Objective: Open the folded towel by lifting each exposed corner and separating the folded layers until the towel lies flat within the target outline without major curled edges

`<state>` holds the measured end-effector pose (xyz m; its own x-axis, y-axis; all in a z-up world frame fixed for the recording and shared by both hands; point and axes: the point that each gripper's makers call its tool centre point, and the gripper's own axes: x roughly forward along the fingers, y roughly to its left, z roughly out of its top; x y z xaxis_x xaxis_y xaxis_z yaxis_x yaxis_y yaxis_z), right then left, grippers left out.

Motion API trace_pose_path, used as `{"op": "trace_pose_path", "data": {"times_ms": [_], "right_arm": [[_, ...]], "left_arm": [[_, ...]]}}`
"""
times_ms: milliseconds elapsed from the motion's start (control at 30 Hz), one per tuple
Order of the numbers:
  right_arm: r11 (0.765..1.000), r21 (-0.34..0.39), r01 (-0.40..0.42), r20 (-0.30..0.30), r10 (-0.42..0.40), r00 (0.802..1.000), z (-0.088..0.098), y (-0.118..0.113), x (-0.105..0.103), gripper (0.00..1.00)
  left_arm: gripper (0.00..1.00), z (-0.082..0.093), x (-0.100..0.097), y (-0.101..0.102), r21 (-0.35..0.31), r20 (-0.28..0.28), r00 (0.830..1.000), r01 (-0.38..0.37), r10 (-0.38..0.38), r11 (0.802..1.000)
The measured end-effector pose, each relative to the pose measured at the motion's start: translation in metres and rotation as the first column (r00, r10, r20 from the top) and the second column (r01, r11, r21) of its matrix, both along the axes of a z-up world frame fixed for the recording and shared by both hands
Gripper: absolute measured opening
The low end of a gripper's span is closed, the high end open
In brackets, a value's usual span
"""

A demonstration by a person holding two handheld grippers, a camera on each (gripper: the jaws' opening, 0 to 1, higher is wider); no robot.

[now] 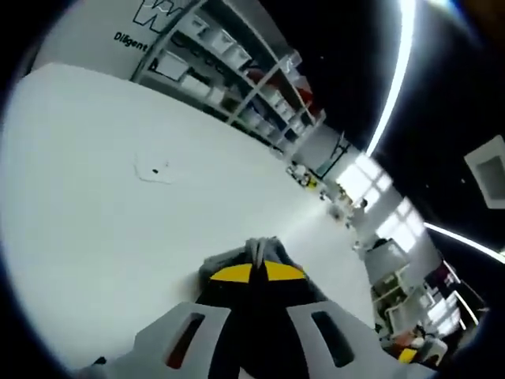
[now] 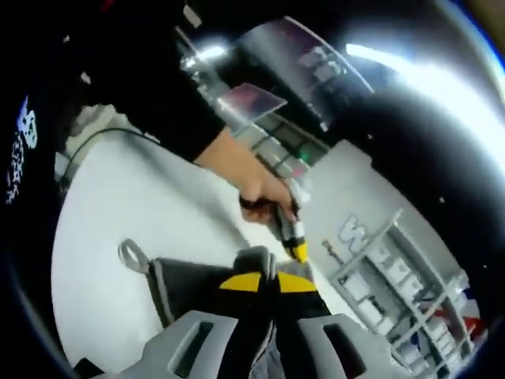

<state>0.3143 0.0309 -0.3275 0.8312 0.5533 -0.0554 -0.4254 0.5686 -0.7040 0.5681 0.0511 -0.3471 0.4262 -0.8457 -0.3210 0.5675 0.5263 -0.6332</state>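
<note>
Left gripper: in the lower middle of the left gripper view, the left gripper (image 1: pixel 254 264), grey-bodied with yellow-tipped black jaws, is being held with its jaws brought together on a bunched edge of the grey cloth towel (image 1: pixel 229 259).

Right gripper: in the lower middle of the right gripper view, the right gripper (image 2: pixel 264 268), of the same make, is being held with its jaws pinched on another edge of the towel, which is being gathered up between them.

Towel position: in the right gripper view, the towel is being spread to the left of the jaws over the white table (image 2: pixel 142 213), with a small hanging loop (image 2: pixel 130 254) at its left corner. In the left gripper view, little of the cloth is being shown past the jaw tips.

Other gripper: at the middle of the right gripper view, the left gripper is being grasped by the person's bare hand (image 2: pixel 264 193), its yellow tip being lowered to the cloth just beside the right gripper's jaws.

Target outline: a faint marking (image 1: pixel 150 170) is being seen at the left of the left gripper view; whether it belongs to the outline cannot be told.

Risk: both pinches are being made close together, so the layers may be lifted as one and the fold kept.

Further risk: a thin edge may be slipped free if pulled hard, and a curled border left.
</note>
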Motion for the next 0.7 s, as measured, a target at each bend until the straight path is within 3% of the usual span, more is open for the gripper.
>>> {"op": "trace_pose_path", "data": {"times_ms": [367,533,600,700], "right_arm": [[0.998,0.034,0.044,0.036,-0.045,0.998,0.017,-0.024,0.002,0.00],[0.991,0.113,0.068,0.030,-0.072,0.997,0.029,-0.041,0.003,0.00],[0.985,0.153,0.075,0.010,-0.077,0.997,0.031,-0.047,0.002,0.00],[0.978,0.187,0.088,0.003,-0.091,0.996,0.031,-0.057,0.002,0.00]], "left_arm": [[0.02,0.028,-0.010,-0.019,-0.038,-0.011,1.000,0.021,-0.021,0.999],[0.02,0.041,-0.011,-0.033,-0.071,-0.008,1.000,0.020,-0.020,0.997],[0.02,0.044,-0.011,-0.040,-0.054,0.033,0.999,0.040,-0.038,0.998],[0.02,0.046,-0.011,-0.048,-0.043,0.035,0.999,0.033,-0.031,0.999]]}}
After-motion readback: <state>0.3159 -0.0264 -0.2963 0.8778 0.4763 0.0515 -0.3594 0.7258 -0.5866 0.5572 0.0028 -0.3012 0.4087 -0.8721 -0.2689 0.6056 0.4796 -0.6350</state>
